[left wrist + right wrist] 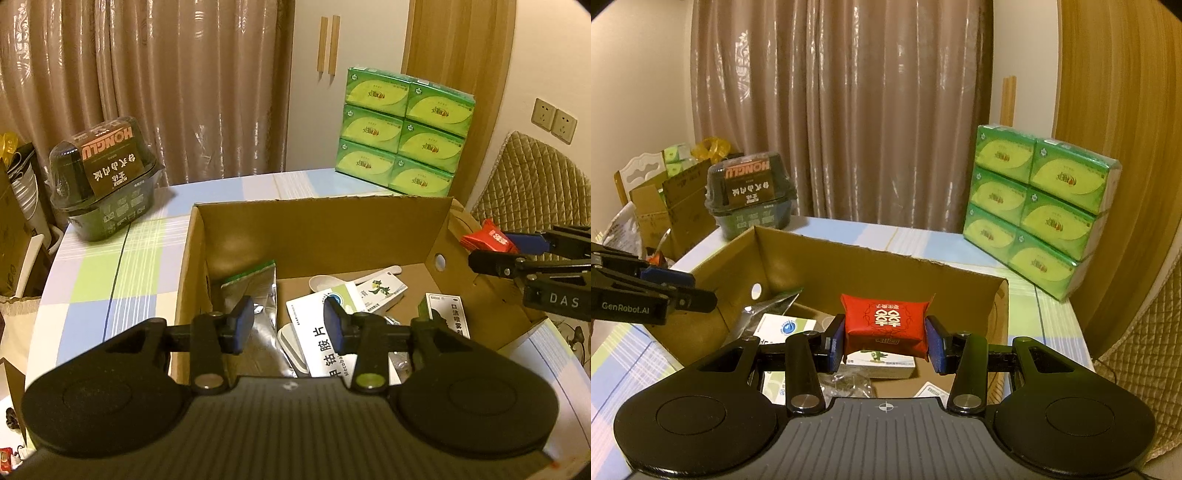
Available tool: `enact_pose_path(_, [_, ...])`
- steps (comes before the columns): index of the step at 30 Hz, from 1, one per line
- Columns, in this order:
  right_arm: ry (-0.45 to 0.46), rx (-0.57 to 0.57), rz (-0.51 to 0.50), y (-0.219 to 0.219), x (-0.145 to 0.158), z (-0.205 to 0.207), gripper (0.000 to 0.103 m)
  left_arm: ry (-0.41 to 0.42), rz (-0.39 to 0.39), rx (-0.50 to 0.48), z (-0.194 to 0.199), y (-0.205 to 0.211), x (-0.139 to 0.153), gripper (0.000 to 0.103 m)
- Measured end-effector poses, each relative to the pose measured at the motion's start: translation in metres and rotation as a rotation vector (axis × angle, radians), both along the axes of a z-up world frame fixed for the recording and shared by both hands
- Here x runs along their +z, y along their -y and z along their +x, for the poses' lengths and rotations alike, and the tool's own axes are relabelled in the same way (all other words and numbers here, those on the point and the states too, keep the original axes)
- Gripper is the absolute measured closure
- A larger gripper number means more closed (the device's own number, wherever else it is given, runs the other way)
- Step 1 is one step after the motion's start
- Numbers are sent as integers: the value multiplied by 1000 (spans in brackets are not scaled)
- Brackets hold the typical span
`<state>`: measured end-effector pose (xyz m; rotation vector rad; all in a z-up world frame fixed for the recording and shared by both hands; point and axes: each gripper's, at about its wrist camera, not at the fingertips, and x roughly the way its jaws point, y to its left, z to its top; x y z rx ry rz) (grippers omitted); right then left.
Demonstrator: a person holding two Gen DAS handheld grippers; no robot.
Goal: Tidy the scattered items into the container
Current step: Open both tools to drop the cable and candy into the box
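An open cardboard box (317,232) stands on the checked tablecloth and also shows in the right wrist view (871,273). Inside lie a silver foil pouch (255,295), white medicine boxes (314,332), a white spoon (332,282) and a dinosaur-print box (380,290). My left gripper (289,325) is open and empty above the box's near side. My right gripper (885,341) is shut on a red tissue packet (886,323) and holds it over the box's interior. The red packet (487,240) shows in the left wrist view at the box's right wall.
A stack of green tissue packs (402,133) stands at the table's back right. A dark HONGLU container (107,173) sits at the back left. A quilted chair back (528,184) is to the right. Cardboard boxes with clutter (665,199) stand off the table's left.
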<state>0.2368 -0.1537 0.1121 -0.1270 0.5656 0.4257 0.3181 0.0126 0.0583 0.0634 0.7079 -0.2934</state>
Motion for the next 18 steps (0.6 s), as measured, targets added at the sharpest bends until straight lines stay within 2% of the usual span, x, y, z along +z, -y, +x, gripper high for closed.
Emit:
enact_pose_path(9, [7, 2, 5, -5, 2, 2, 61, -5, -8, 0, -1, -1, -2, 67])
enact_pose_path(11, [14, 8, 14, -5, 3, 1, 60, -2, -11, 0, -2, -2, -2, 61])
enact_pose_path(13, [9, 9, 28, -5, 3, 2, 42, 12, -13, 0, -4, -2, -2, 38])
enact_pose_path(15, [12, -5, 45, -3, 4, 3, 41, 26, -9, -3, -6, -2, -1, 27])
enact_pose_path(18, [15, -21, 46, 0, 4, 2, 38, 35, -1, -8, -8, -2, 0, 23])
